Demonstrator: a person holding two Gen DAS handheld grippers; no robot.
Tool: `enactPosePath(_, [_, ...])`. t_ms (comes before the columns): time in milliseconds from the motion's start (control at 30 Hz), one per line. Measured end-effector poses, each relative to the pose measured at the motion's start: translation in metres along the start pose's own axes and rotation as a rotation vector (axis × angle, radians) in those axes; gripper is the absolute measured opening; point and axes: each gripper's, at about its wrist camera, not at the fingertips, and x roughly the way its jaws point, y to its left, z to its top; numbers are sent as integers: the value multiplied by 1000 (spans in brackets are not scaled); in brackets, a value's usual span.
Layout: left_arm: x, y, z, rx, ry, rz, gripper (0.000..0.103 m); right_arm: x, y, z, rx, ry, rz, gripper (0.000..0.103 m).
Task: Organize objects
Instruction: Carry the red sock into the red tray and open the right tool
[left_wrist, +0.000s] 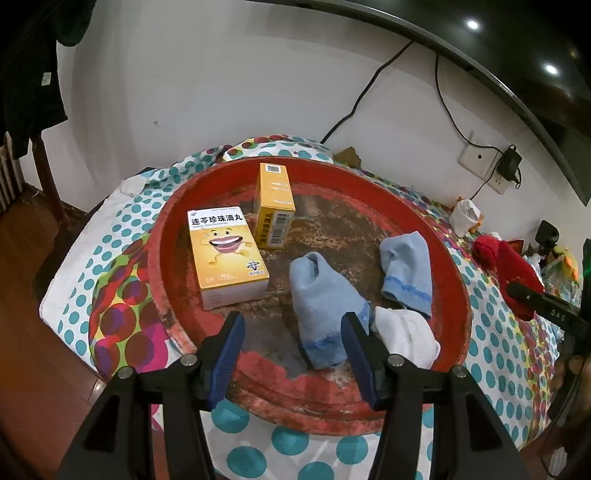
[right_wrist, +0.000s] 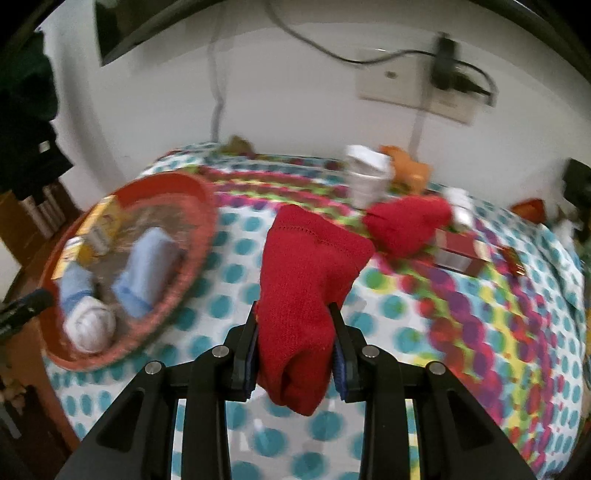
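A round red tray (left_wrist: 454, 266) on a dotted cloth holds two yellow medicine boxes (left_wrist: 225, 254) (left_wrist: 275, 205), two light blue socks (left_wrist: 321, 310) (left_wrist: 408, 273) and a white sock (left_wrist: 406, 338). My left gripper (left_wrist: 295, 328) is open and empty above the tray's near rim, beside the nearer blue sock. My right gripper (right_wrist: 297, 325) is shut on a red sock (right_wrist: 306, 280), held above the cloth to the right of the tray (right_wrist: 199, 236). A second red sock (right_wrist: 406, 225) lies on the cloth behind it. The right gripper also shows at the right edge of the left wrist view (left_wrist: 546, 306).
A white paper cup (right_wrist: 365, 177), an orange toy (right_wrist: 410, 170) and a dark red box (right_wrist: 461, 254) lie on the dotted cloth (right_wrist: 480, 332) at the back right. A wall socket with a plugged charger (left_wrist: 509, 166) and cables hang on the white wall. Wooden floor lies left.
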Motion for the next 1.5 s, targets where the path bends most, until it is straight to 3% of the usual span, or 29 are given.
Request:
enactPosePath(667, [-3, 12, 3, -43, -13, 12, 56, 22, 144, 16, -179, 32, 191, 30])
enactPosePath(867, [-5, 13, 3, -46, -22, 8, 56, 38, 171, 14, -222, 58, 196, 30])
enactPosePath(1067, [-3, 11, 2, -38, -16, 13, 56, 55, 174, 13, -222, 82, 177, 32])
enactPosePath(1133, [-3, 10, 2, -37, -16, 12, 56, 56, 171, 14, -207, 80, 171, 39])
enactPosePath(1500, [-1, 5, 1, -14, -13, 22, 56, 38, 157, 8, -210, 61, 183, 49])
